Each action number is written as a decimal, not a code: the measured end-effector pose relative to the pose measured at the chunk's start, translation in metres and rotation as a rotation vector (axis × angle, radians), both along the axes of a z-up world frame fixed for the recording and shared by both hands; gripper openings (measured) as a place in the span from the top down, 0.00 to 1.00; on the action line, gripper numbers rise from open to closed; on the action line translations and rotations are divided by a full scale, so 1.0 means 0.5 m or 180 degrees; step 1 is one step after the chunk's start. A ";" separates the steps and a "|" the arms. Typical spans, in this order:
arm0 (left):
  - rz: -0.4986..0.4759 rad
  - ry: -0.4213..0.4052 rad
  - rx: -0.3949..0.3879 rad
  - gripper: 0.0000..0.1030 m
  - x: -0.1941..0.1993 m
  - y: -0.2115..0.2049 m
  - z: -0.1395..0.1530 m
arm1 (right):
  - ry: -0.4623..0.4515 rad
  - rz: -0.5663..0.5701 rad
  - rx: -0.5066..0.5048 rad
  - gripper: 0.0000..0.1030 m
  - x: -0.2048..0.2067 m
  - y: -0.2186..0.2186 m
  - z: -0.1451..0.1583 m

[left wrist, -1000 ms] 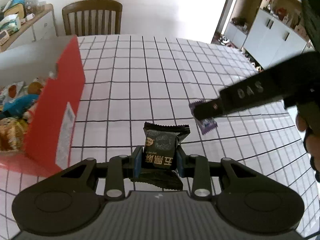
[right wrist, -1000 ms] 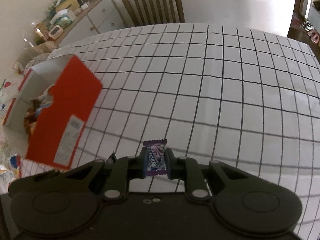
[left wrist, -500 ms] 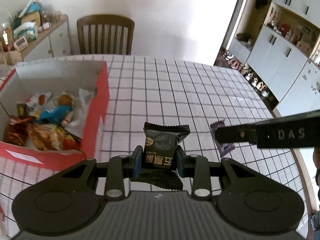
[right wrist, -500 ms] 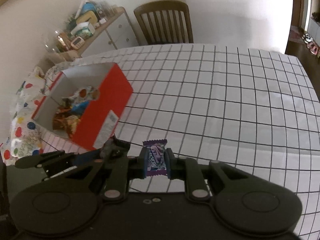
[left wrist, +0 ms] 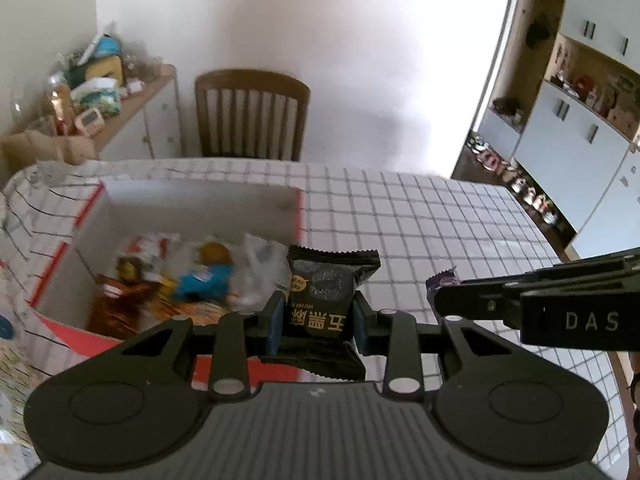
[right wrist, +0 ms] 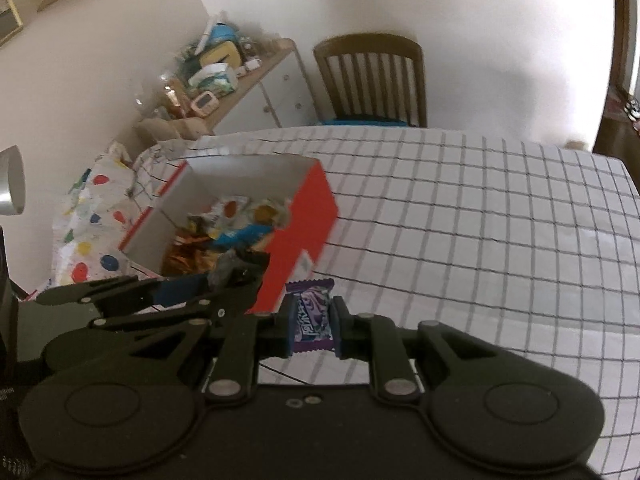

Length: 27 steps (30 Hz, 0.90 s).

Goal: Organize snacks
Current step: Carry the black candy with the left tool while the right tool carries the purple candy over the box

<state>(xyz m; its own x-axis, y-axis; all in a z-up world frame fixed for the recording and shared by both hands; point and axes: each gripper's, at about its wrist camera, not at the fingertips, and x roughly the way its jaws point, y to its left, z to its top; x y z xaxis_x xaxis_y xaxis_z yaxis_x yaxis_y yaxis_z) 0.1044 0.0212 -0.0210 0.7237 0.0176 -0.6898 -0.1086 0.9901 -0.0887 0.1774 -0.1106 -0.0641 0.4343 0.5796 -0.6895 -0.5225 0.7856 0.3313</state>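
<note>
A table (right wrist: 500,240) under a white cloth with a dark grid fills most of both views. At its far edge stands a wooden chair (left wrist: 252,114), and to the left of that a white sideboard (right wrist: 272,92) with a cluttered top.

On the left part of the table sits an open red box (right wrist: 308,216), white inside. It holds a loose heap of wrapped snacks (left wrist: 188,276), among them a blue one and an orange-brown one; most are blurred.

The left gripper (left wrist: 316,316) is held above the table at the near right corner of the box. Its blue pads are closed on a black packet (left wrist: 320,296), which stands upright between them, its serrated top edge uppermost and the printed characters upside down to the camera. In the right wrist view this gripper comes in from the left, its tip over the near edge of the box.

The right gripper (right wrist: 312,322) is just to the right of the box, above bare cloth. Its jaws are nearly together and pinch a small purple candy (right wrist: 311,318) by its sides, the twisted ends above and below the pads. In the left wrist view this gripper reaches in from the right, with only a purple end of the wrapper showing at its tip.
</note>
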 end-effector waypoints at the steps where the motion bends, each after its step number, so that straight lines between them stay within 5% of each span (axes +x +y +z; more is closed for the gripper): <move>1: 0.0016 -0.0019 0.0008 0.68 -0.001 0.014 0.005 | -0.0022 0.0015 0.0008 0.85 -0.001 0.015 0.006; 13: 0.0108 -0.0053 0.0076 0.67 0.007 0.171 0.010 | -0.0128 0.0031 0.0032 0.85 0.006 0.161 0.021; 27: 0.0256 0.0342 0.0167 0.67 0.092 0.339 -0.081 | -0.0007 -0.0227 -0.0189 0.84 0.069 0.301 -0.049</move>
